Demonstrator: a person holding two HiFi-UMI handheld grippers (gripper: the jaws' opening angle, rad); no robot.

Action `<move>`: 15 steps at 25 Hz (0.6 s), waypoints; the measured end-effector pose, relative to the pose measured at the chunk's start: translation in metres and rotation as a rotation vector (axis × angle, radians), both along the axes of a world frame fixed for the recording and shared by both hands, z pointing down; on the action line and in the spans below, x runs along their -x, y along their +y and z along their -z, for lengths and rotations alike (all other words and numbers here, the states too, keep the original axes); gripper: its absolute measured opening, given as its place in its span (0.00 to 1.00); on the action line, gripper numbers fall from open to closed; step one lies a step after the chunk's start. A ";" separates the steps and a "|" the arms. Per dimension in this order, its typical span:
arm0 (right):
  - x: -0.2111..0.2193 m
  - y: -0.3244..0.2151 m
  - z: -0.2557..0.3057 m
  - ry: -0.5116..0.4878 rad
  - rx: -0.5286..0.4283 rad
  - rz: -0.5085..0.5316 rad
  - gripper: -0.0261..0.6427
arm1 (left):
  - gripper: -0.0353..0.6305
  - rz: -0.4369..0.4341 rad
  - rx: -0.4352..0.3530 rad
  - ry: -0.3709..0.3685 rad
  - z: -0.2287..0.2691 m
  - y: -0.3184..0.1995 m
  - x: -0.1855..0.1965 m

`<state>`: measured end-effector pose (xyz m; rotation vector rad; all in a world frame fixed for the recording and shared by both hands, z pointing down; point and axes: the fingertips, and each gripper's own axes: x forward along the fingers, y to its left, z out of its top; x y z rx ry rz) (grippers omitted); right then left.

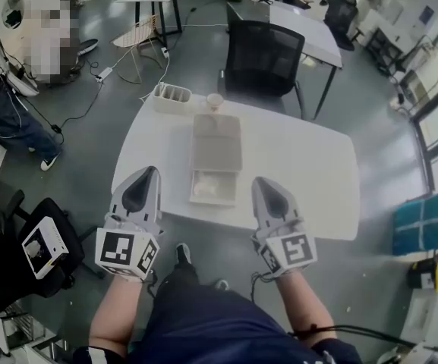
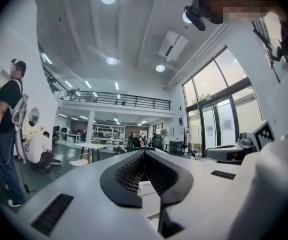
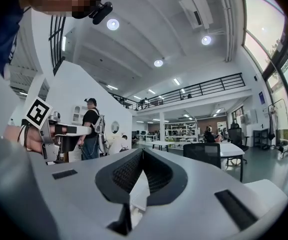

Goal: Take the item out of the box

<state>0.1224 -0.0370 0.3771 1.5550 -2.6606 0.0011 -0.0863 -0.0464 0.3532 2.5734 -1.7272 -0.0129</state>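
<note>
Two tools up: we are holding left gripper (image 1: 149, 174) and right gripper (image 1: 263, 184), fingers pressed together, over the white table (image 1: 310, 173) edge. Between the fingertips, slightly ahead, the open box (image 1: 213, 187) is lying with a pale item (image 1: 203, 190) inside. Beyond it, cup (image 1: 215, 101), then black chair (image 1: 263, 59) are standing.

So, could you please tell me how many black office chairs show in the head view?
3: one black office chair behind the white table, a second chair at the lower left, and a third chair far off at the top right. More may be hidden among the distant desks.
</note>
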 end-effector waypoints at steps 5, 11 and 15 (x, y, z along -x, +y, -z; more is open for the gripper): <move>0.015 -0.035 0.006 0.014 -0.002 -0.054 0.06 | 0.10 -0.064 -0.012 -0.005 0.003 -0.044 0.007; 0.030 -0.069 0.005 0.024 0.001 -0.109 0.06 | 0.10 -0.106 -0.014 -0.010 0.002 -0.082 0.025; 0.039 -0.088 0.007 0.032 -0.004 -0.145 0.06 | 0.10 -0.137 -0.031 0.010 0.002 -0.099 0.039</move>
